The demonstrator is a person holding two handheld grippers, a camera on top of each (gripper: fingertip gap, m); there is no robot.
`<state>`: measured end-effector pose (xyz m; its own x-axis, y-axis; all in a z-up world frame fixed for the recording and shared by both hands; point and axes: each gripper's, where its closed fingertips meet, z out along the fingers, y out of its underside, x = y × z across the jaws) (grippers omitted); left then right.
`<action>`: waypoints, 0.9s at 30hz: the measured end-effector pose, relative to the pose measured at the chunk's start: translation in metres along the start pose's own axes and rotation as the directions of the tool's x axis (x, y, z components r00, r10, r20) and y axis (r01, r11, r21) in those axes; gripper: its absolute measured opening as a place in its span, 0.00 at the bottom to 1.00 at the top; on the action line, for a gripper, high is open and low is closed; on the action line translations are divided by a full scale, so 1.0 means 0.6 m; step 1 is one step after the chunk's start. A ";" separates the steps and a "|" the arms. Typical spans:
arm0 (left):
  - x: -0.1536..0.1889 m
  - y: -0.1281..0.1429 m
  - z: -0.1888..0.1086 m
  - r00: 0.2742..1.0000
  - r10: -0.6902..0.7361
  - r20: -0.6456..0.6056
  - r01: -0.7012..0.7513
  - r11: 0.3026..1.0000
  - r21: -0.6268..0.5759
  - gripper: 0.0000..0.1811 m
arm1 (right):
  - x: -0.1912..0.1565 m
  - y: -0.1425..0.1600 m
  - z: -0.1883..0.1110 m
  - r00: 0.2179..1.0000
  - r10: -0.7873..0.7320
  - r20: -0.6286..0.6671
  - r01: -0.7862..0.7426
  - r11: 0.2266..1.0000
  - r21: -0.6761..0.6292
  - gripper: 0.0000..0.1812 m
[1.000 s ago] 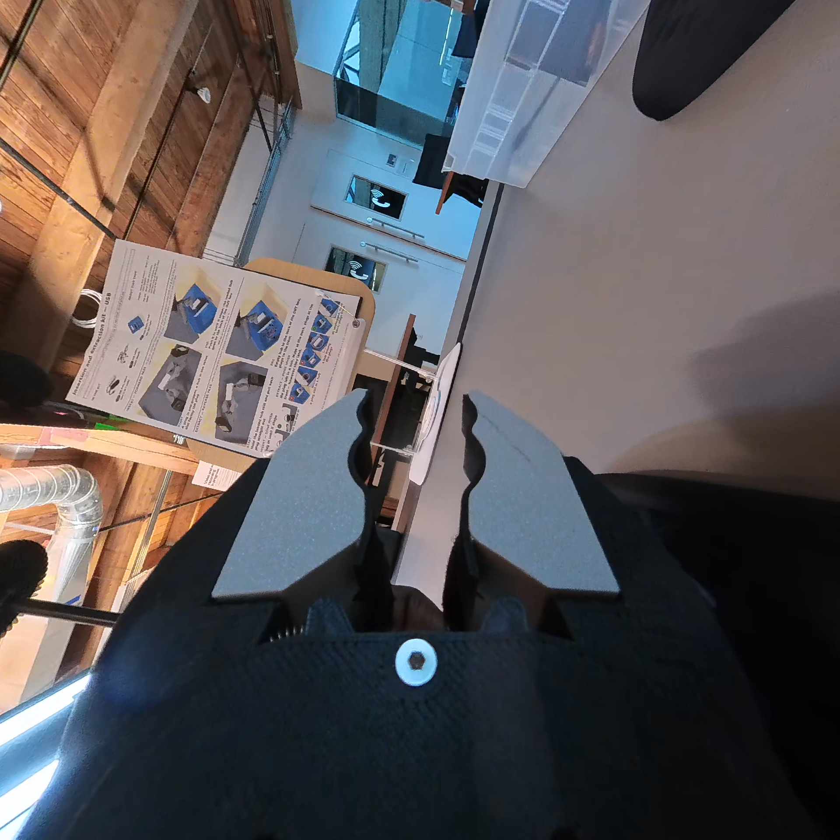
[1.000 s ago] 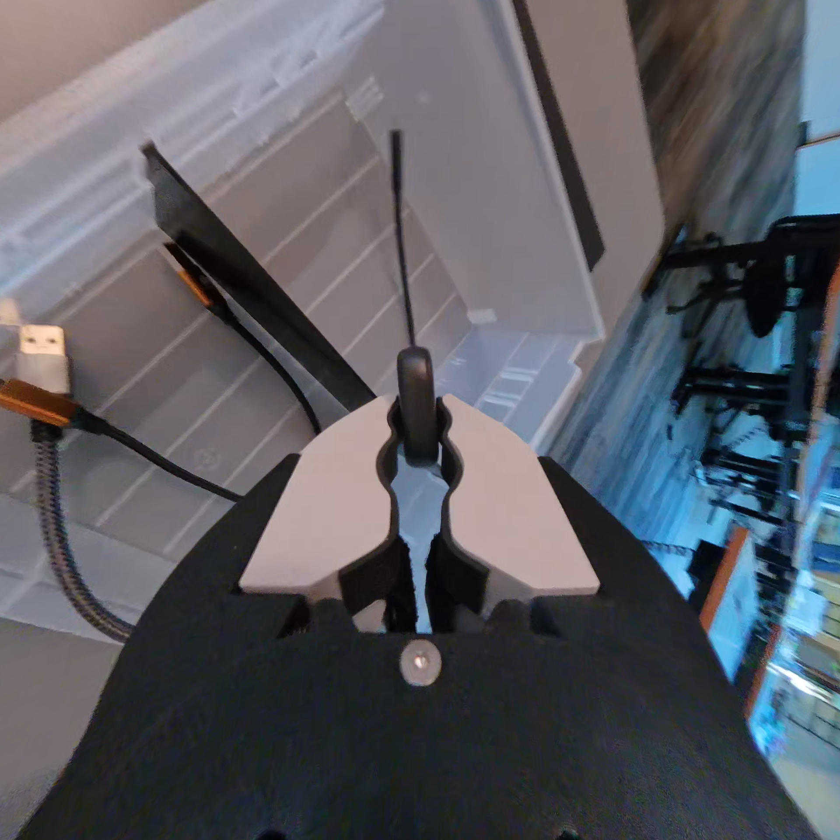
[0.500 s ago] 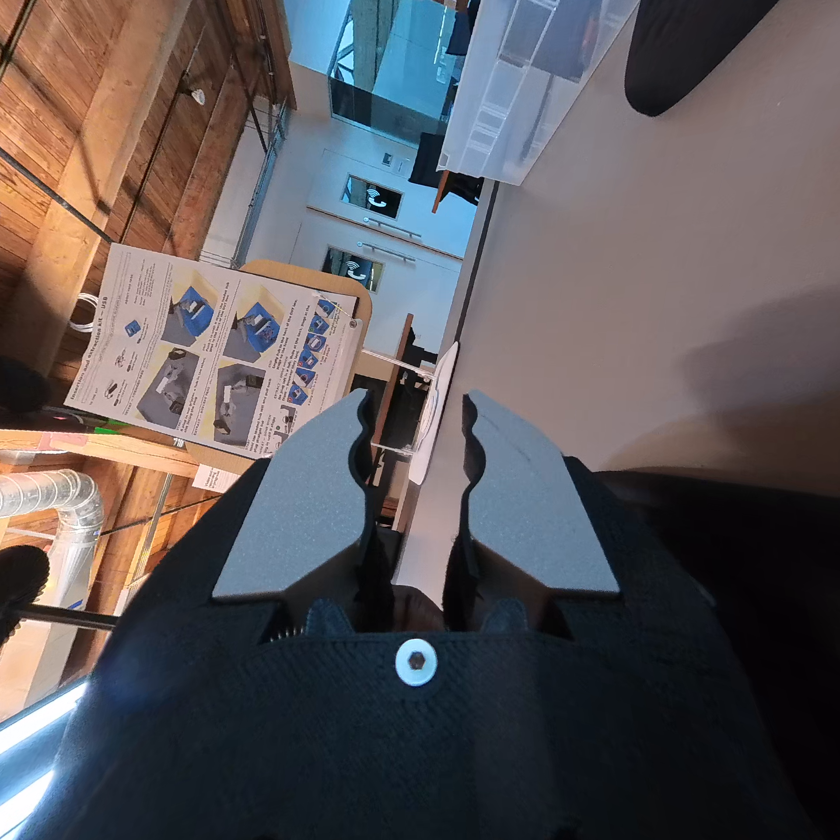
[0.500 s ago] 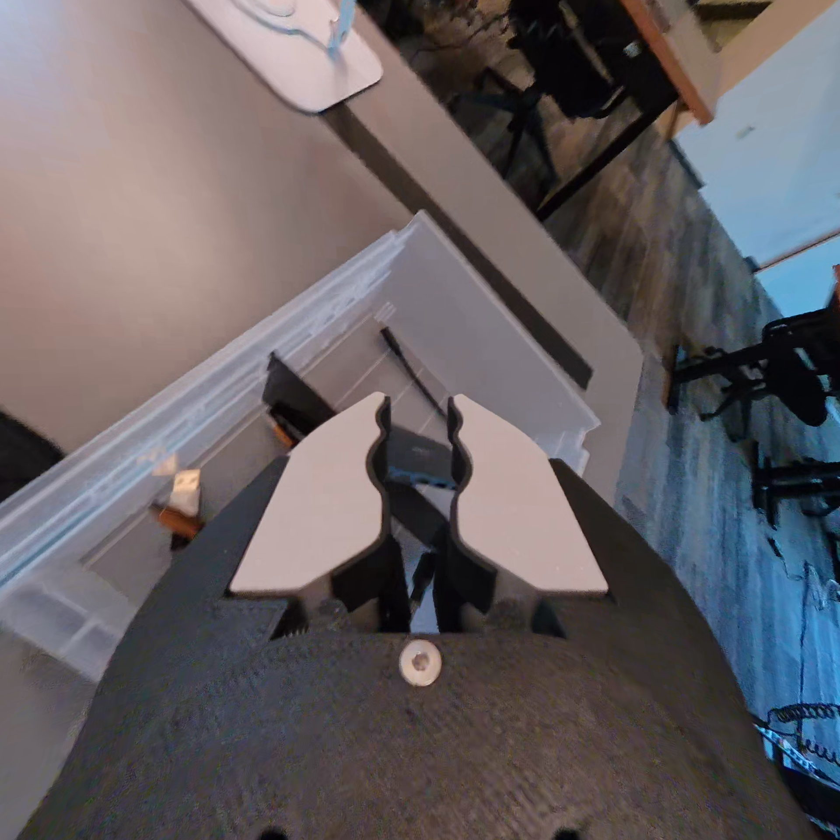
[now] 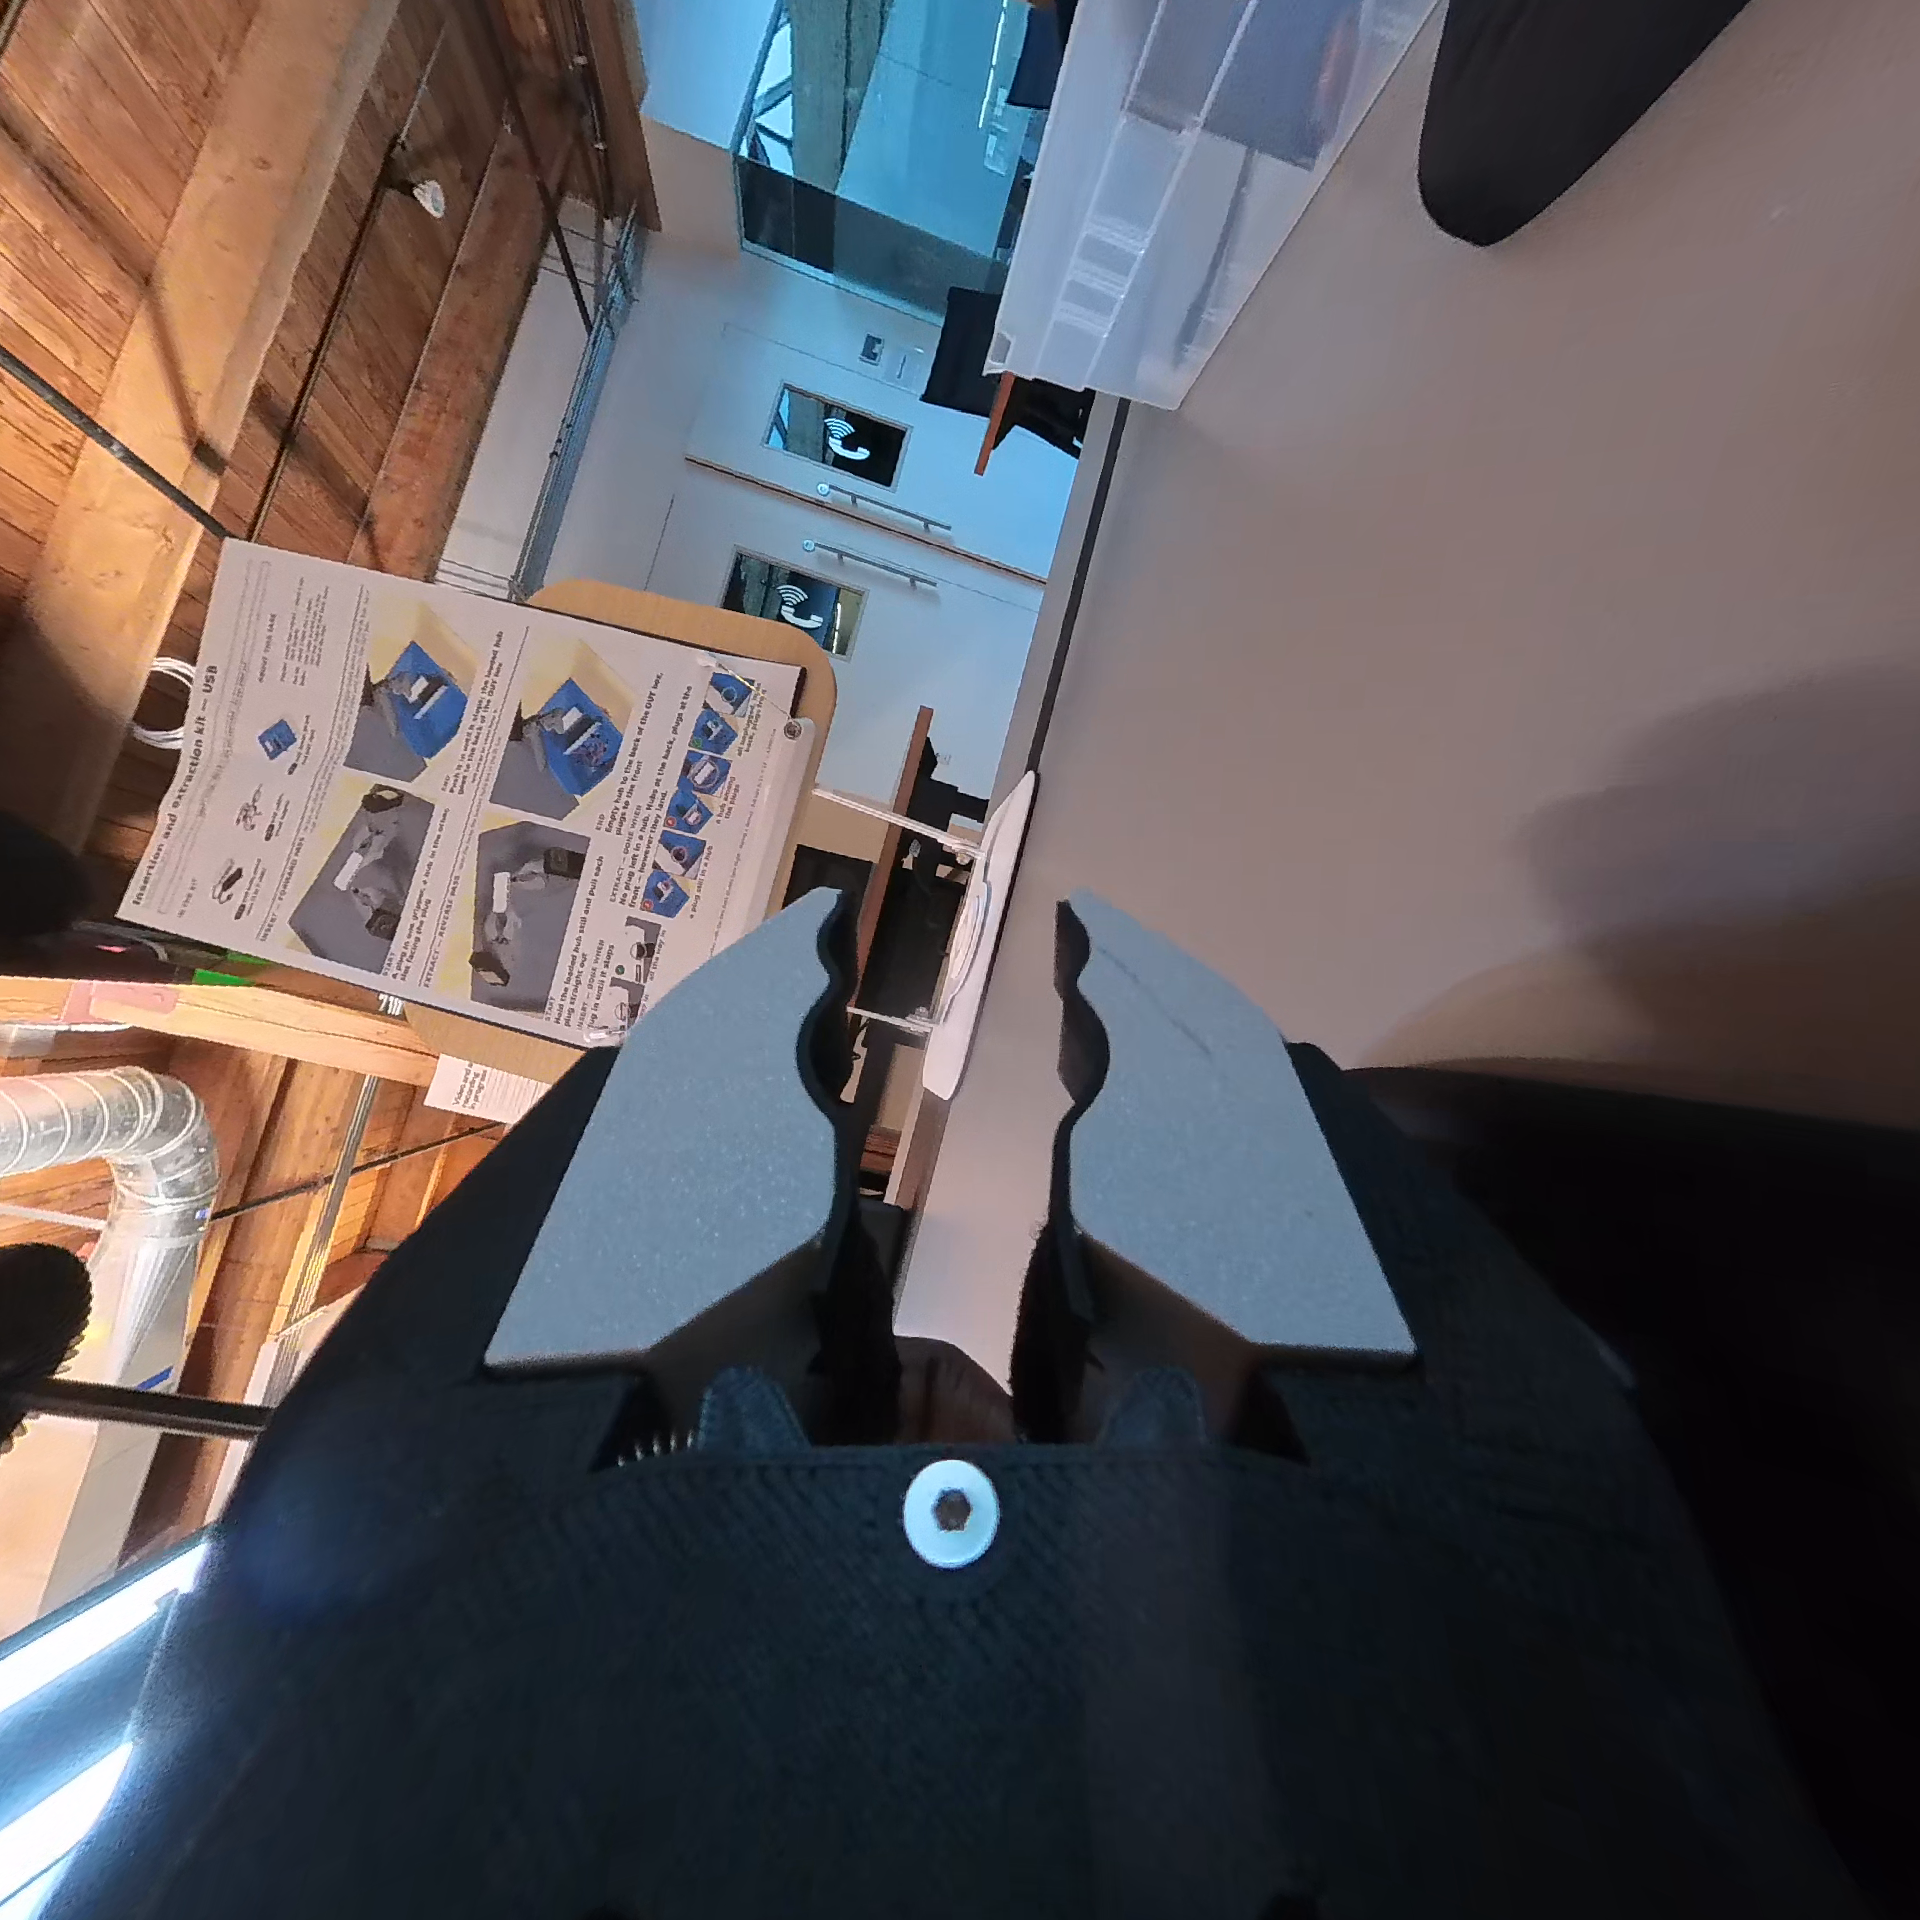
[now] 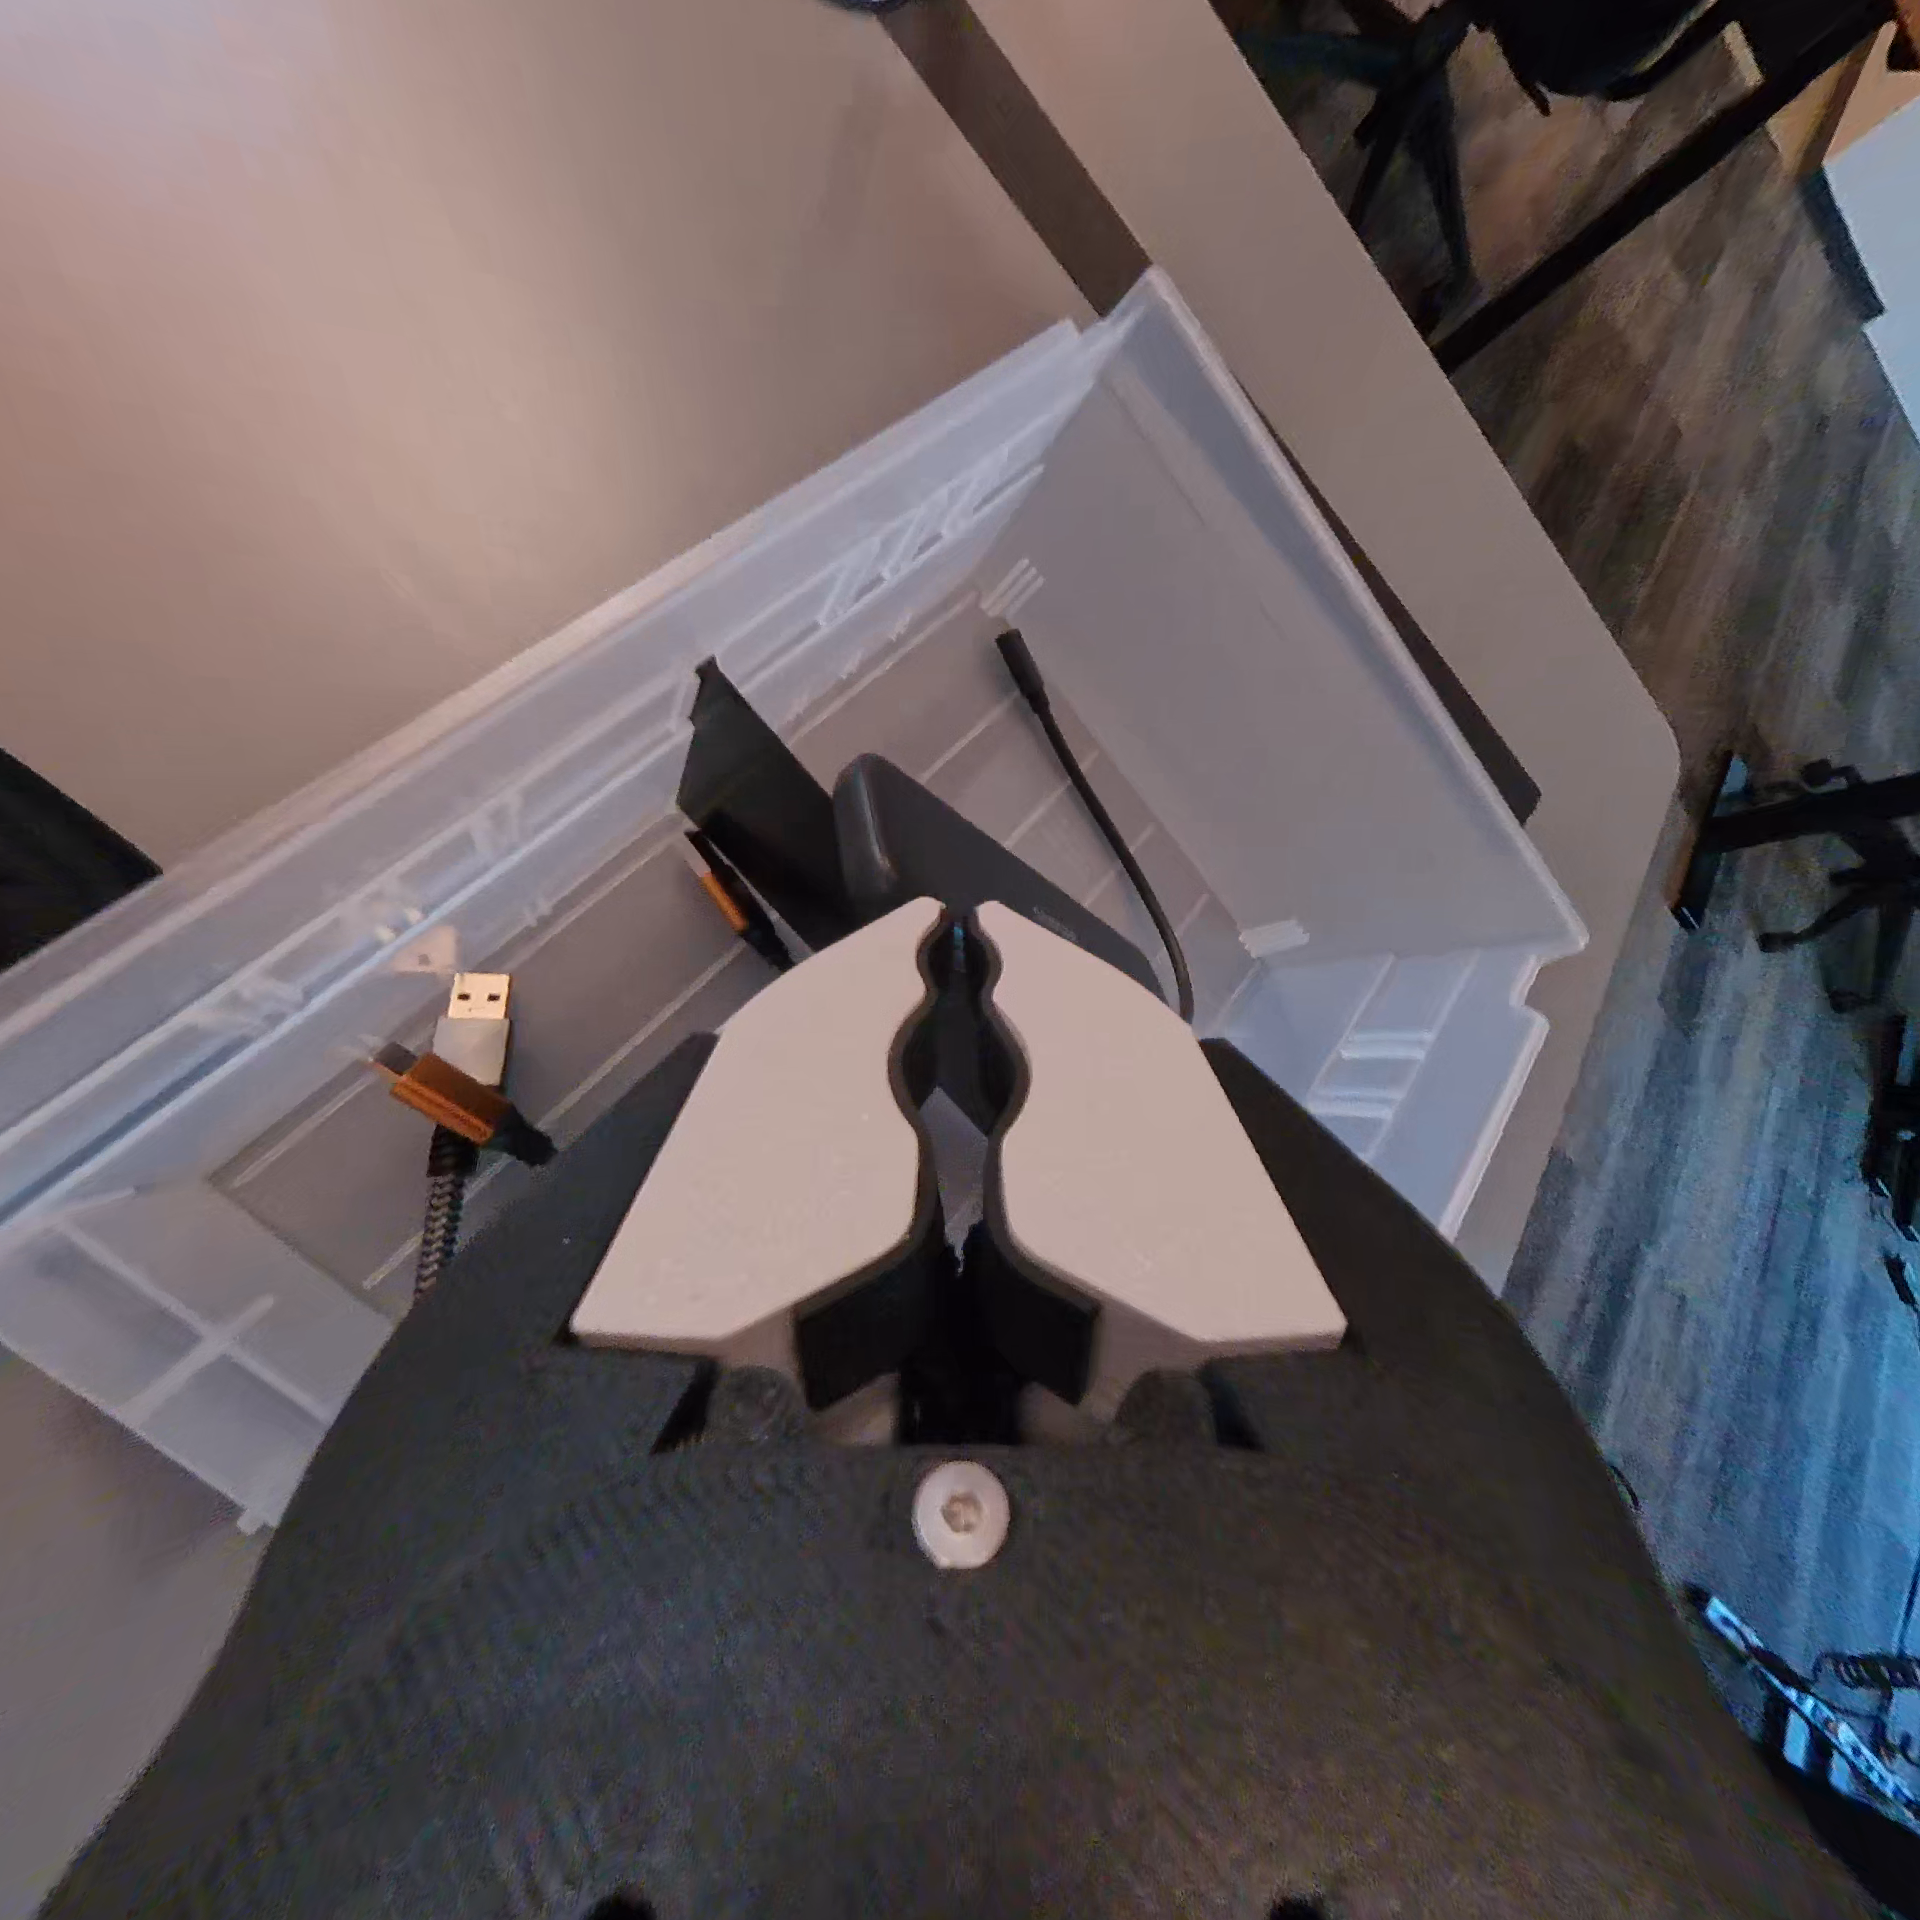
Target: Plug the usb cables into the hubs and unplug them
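Biggest change from half a second back: the right gripper (image 6: 962, 914) had its fingers apart with the dark grey hub (image 6: 940, 844) showing in the gap, and now the tips are pressed nearly together with nothing between them. A full second back it was pinching that hub. The hub now lies in the clear plastic bin (image 6: 1195, 582), just past the fingertips, leaning against a flat black slab (image 6: 743, 790), with its own thin black cable (image 6: 1091, 790) curving along the bin floor. To the left in the same bin lies a USB-A plug (image 6: 473, 1023) on a braided cable (image 6: 442, 1210), with a copper-coloured connector (image 6: 447, 1103) touching it (both unplugged).

The left gripper (image 5: 943, 914) looks the same as before, fingers spread and empty, held sideways over the beige table (image 5: 1455, 675).

Only the right wrist view shows the bin's contents. The left wrist view catches that bin (image 5: 1153, 208) just from outside, far up the table, plus things the right one misses: an illustrated instruction poster (image 5: 457, 821), a wood-panelled wall (image 5: 208, 260) and a silver duct (image 5: 125, 1153).
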<state>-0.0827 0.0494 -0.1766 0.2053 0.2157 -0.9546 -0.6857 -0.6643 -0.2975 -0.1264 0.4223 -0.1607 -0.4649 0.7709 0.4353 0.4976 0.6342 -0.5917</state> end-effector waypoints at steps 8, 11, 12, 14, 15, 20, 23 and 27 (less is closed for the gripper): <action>0.002 0.000 0.000 1.000 0.008 -0.003 -0.008 1.000 0.000 0.20 | -0.013 -0.008 0.046 0.998 -0.026 0.065 0.029 0.998 -0.050 0.00; 0.002 0.000 0.000 1.000 0.010 -0.004 -0.010 1.000 -0.001 0.20 | -0.015 -0.015 0.059 0.997 -0.014 0.075 0.018 0.999 -0.050 0.00; 0.002 0.000 0.000 1.000 0.010 -0.004 -0.010 1.000 -0.001 0.20 | -0.015 -0.017 0.062 0.997 -0.011 0.078 0.015 0.999 -0.049 0.01; 0.002 0.000 0.000 1.000 0.011 -0.003 -0.011 1.000 -0.001 0.20 | -0.012 -0.018 0.062 0.998 -0.013 0.055 0.016 0.998 -0.057 0.02; 0.002 0.000 -0.001 1.000 0.010 -0.003 -0.010 1.000 -0.001 0.20 | -0.007 -0.020 0.058 1.000 -0.016 0.025 0.018 0.998 -0.057 0.03; 0.004 0.001 0.000 1.000 0.007 -0.007 -0.007 1.000 -0.002 0.20 | -0.020 -0.101 -0.013 0.991 0.009 -0.131 0.018 0.979 0.205 0.17; 0.005 0.002 0.000 1.000 0.007 -0.011 -0.007 1.000 -0.003 0.20 | -0.095 -0.185 -0.085 0.991 -0.051 -0.126 0.106 0.872 0.478 0.22; 0.004 0.001 0.000 1.000 0.009 -0.008 -0.009 1.000 -0.003 0.20 | -0.253 -0.255 -0.158 0.984 -0.180 0.013 0.106 0.635 0.765 0.22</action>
<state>-0.0827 0.0493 -0.1793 0.2048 0.2040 -0.9573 -0.6856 -0.6681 -0.2891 -0.0624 0.2135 -0.0717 -0.5565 0.6431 0.5260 -0.2938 0.4399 -0.8486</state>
